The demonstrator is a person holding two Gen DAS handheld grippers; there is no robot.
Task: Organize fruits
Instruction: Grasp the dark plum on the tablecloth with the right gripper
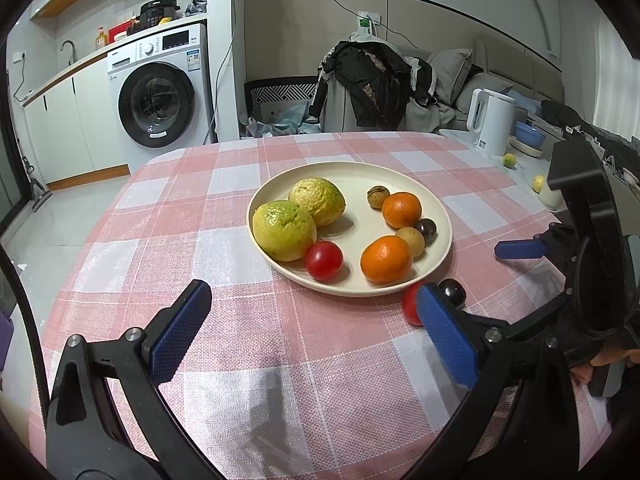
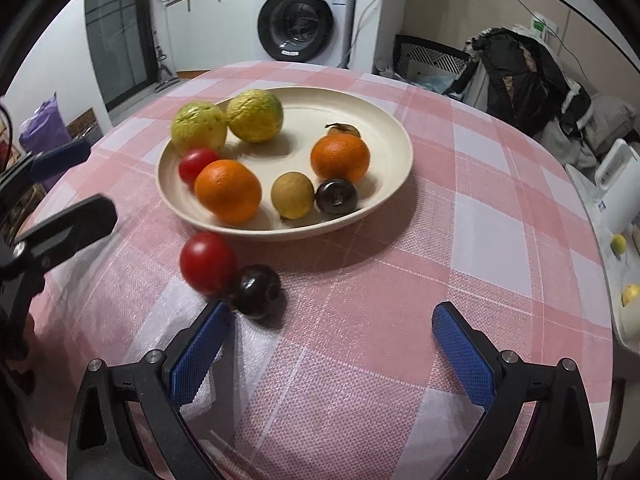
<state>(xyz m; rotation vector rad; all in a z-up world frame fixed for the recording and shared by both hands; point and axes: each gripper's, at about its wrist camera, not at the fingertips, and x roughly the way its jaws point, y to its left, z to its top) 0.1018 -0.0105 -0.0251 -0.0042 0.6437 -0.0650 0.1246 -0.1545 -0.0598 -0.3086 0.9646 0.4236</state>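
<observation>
the left hand-held gripper (image 1: 316, 332) hangs low over the pink checked counter (image 1: 280, 360), spread wide and holding nothing. the right hand-held gripper (image 2: 332, 340) is just as wide apart and empty. just ahead of its left finger a red tomato (image 2: 207, 262) and a dark plum (image 2: 258, 290) sit touching on the cloth, outside the plate (image 2: 384, 120). further on, the cream plate holds two oranges (image 2: 228, 190), two yellow-green guavas (image 2: 198, 126), another tomato and small fruits. beyond the counter stands a washing machine (image 2: 306, 12).
</observation>
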